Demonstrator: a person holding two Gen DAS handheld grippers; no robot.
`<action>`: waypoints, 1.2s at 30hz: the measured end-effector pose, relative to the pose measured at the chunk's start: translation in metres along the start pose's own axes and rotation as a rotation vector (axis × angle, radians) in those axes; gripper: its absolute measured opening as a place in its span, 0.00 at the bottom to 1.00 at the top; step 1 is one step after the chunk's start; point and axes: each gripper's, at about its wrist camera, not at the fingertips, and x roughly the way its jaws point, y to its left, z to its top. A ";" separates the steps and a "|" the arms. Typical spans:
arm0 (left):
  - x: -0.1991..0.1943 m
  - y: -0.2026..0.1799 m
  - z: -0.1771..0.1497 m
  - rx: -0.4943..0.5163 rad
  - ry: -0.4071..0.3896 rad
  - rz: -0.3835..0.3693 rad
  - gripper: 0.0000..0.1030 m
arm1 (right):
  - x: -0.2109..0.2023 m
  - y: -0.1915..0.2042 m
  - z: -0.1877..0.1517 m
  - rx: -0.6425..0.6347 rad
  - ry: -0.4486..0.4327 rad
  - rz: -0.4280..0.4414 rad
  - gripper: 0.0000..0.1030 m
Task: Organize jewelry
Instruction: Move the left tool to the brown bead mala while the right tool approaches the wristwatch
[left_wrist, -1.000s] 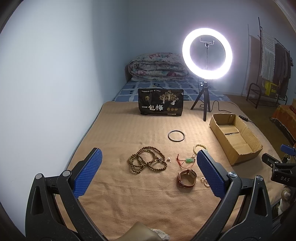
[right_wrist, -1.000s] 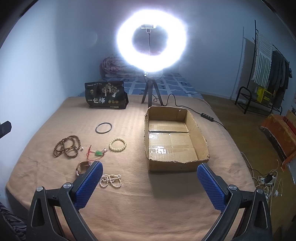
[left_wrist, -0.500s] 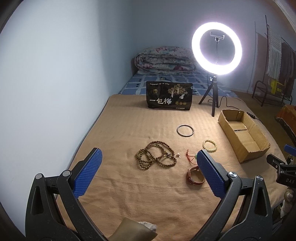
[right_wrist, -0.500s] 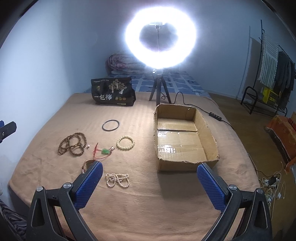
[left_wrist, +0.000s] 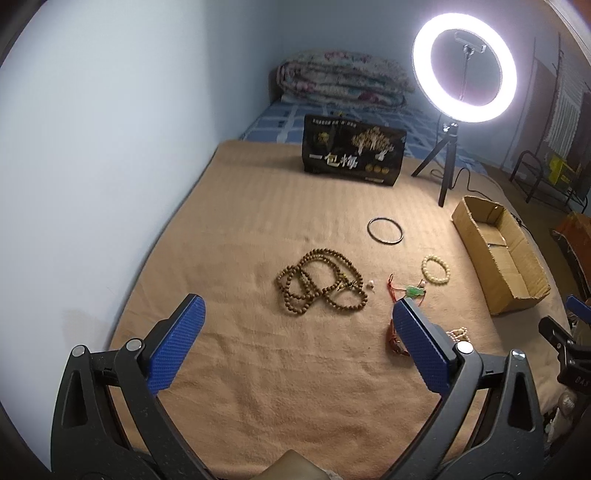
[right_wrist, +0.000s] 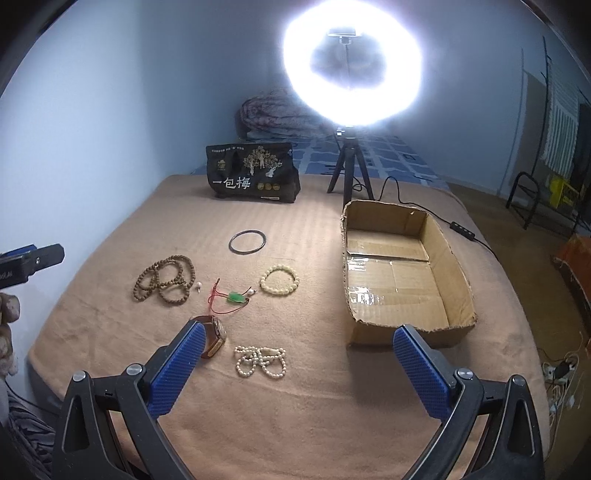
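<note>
Both claws hang released above the tan blanket (right_wrist: 295, 406) on the bed, jaws spread wide and holding nothing.

The left claw (left_wrist: 297, 349) hovers over bare blanket. Just beyond it at 12 o'clock lies the long brown bead necklace (left_wrist: 320, 281), coiled in loops, with a small white bead (left_wrist: 371, 284) beside it at 3 o'clock. Behind the claw's right finger (left_wrist: 421, 343) a brown watch (left_wrist: 396, 341) is partly hidden. Further toward 1 o'clock rests the green pendant on a red cord (left_wrist: 413, 291), then the cream bead bracelet (left_wrist: 436, 269), and beyond these the dark bangle (left_wrist: 385, 230).

The right claw (right_wrist: 299, 363) hovers over the blanket's near edge. Between its fingers, just ahead, lies the white pearl strand (right_wrist: 261, 361). The watch (right_wrist: 214, 334) sits touching or just behind its left finger (right_wrist: 177, 369); which of the two is unclear. At 11 o'clock are the pendant (right_wrist: 235, 297) and the brown necklace (right_wrist: 165, 277); the cream bracelet (right_wrist: 279, 280) is near 12 and the bangle (right_wrist: 247, 241) beyond it. At 1 o'clock stands the open cardboard box (right_wrist: 454, 280), with no jewelry inside.

At the blanket's far end a black printed bag (right_wrist: 253, 178) stands upright, with a lit ring light (right_wrist: 352, 62) on a tripod to its right.
</note>
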 end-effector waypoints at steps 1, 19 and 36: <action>0.005 0.002 0.002 -0.008 0.012 -0.002 1.00 | 0.001 0.002 0.001 -0.008 0.001 0.001 1.00; 0.124 0.010 0.036 -0.052 0.268 -0.074 0.81 | 0.072 0.013 0.014 -0.039 0.158 0.127 0.86; 0.224 0.028 0.030 -0.198 0.431 -0.056 0.73 | 0.103 0.039 0.007 -0.086 0.246 0.198 0.83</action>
